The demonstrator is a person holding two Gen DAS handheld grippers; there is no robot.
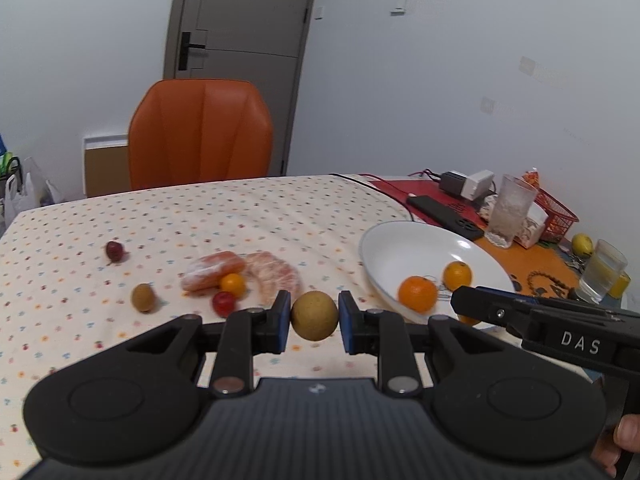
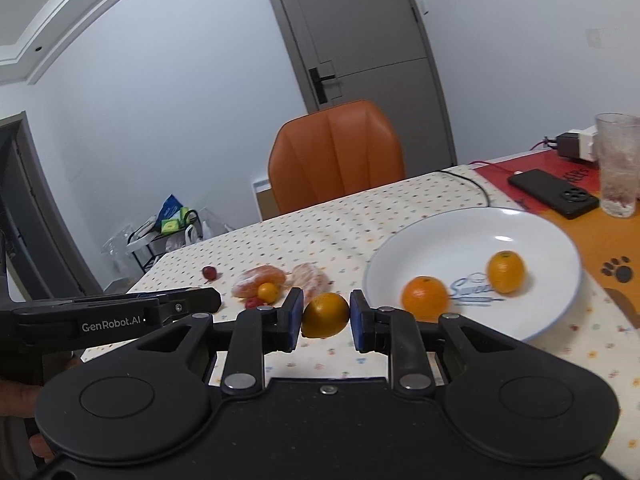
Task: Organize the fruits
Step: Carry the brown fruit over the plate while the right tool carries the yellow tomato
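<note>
My left gripper (image 1: 314, 317) is shut on a round tan-brown fruit (image 1: 314, 315) above the dotted tablecloth. My right gripper (image 2: 325, 315) is shut on a small orange fruit (image 2: 325, 315) just left of the white plate (image 2: 560, 300). The plate (image 1: 384, 240) holds two small oranges (image 2: 425, 298) (image 2: 505, 272). On the cloth lie a peeled mandarin (image 1: 272, 276), a wrapped orange piece (image 1: 212, 270), a small yellow-orange fruit (image 1: 233, 284), a red one (image 1: 223, 303), a green-brown one (image 1: 143, 298) and a dark red one (image 1: 114, 250). The right gripper's body (image 1: 540, 320) shows in the left wrist view.
An orange chair (image 1: 200, 136) stands at the table's far side. At the right are a black phone (image 1: 444, 216), a frosted glass (image 1: 510, 210), chargers with cables (image 1: 468, 184), a red basket (image 1: 558, 210), a second glass (image 1: 602, 272) and a yellow fruit (image 1: 582, 245).
</note>
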